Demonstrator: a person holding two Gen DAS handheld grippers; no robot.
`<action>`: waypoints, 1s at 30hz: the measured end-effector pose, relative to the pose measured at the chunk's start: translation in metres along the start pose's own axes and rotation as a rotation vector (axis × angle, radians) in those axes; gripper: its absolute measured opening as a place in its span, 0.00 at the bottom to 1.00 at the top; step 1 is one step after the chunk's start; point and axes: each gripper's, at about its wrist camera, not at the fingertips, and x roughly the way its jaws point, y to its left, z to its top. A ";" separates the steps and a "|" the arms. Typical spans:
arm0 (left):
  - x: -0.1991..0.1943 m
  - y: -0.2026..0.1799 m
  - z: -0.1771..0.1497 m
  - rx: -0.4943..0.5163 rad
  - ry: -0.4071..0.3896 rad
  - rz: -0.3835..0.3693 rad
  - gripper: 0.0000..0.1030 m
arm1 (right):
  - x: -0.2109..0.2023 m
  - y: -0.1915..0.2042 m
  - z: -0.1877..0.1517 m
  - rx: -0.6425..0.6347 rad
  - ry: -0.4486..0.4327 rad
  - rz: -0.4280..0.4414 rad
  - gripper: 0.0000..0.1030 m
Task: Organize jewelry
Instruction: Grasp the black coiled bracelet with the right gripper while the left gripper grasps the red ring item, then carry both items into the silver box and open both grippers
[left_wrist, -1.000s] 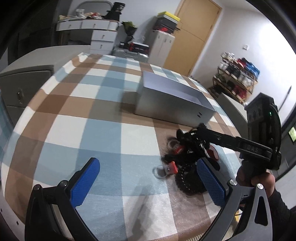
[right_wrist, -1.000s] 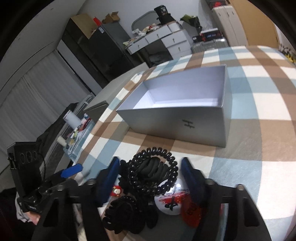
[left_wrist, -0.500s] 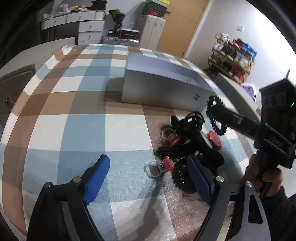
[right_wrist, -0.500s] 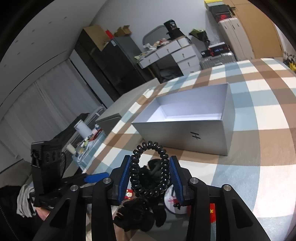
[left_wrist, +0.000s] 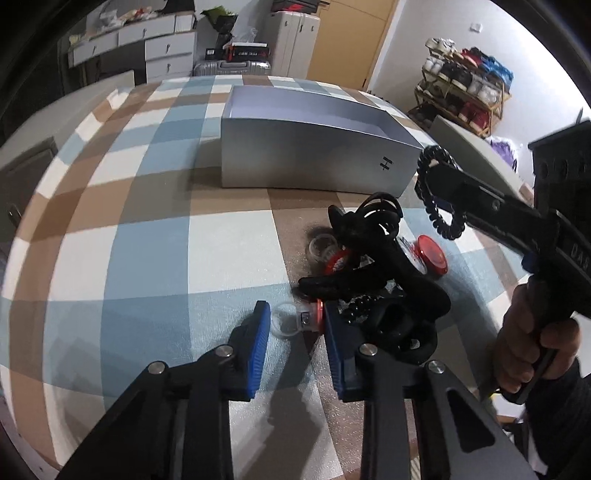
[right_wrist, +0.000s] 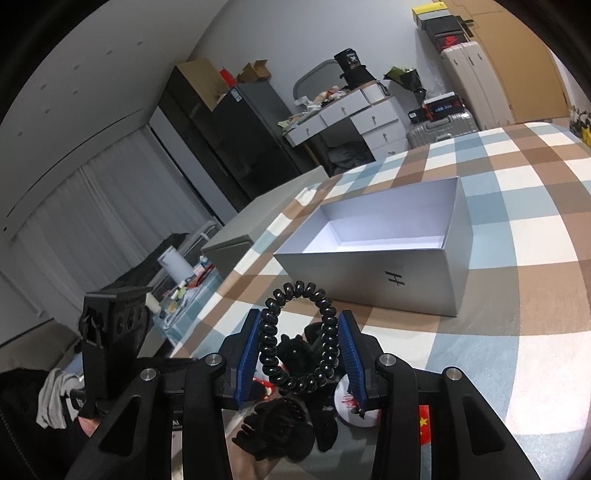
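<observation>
On the checked tablecloth lies a small clear ring with a red top (left_wrist: 295, 320). My left gripper (left_wrist: 295, 332) is closing on it, and both blue pads touch its sides. My right gripper (right_wrist: 300, 354) is shut on a black spiral hair tie (right_wrist: 295, 339) and holds it upright above the pile. The left wrist view shows the same hair tie (left_wrist: 424, 173) raised at the right, near the box corner. An open silver box (right_wrist: 369, 280) (left_wrist: 314, 162) stands behind the pile, white inside and with nothing in it.
The pile holds a black claw clip (right_wrist: 277, 428), black bands (left_wrist: 373, 236), a red disc (left_wrist: 432, 254), another clear ring (left_wrist: 323, 247) and a white round badge (right_wrist: 345, 400). A person's hand (left_wrist: 532, 339) grips the right tool. Bare tablecloth (left_wrist: 147, 258) spreads to the left.
My left gripper came down over the clear ring and its jaws narrowed from wide to touching it. My right gripper shut on the spiral hair tie and lifted it off the pile.
</observation>
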 end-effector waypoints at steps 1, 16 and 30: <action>0.000 -0.001 0.000 0.009 -0.001 0.010 0.22 | 0.000 0.000 0.000 0.002 -0.001 0.002 0.39; -0.033 0.004 0.017 0.019 -0.113 0.087 0.22 | -0.008 0.004 -0.001 -0.019 -0.036 -0.036 0.38; -0.047 0.014 0.082 0.042 -0.262 0.073 0.22 | -0.032 0.019 0.039 -0.059 -0.127 -0.028 0.38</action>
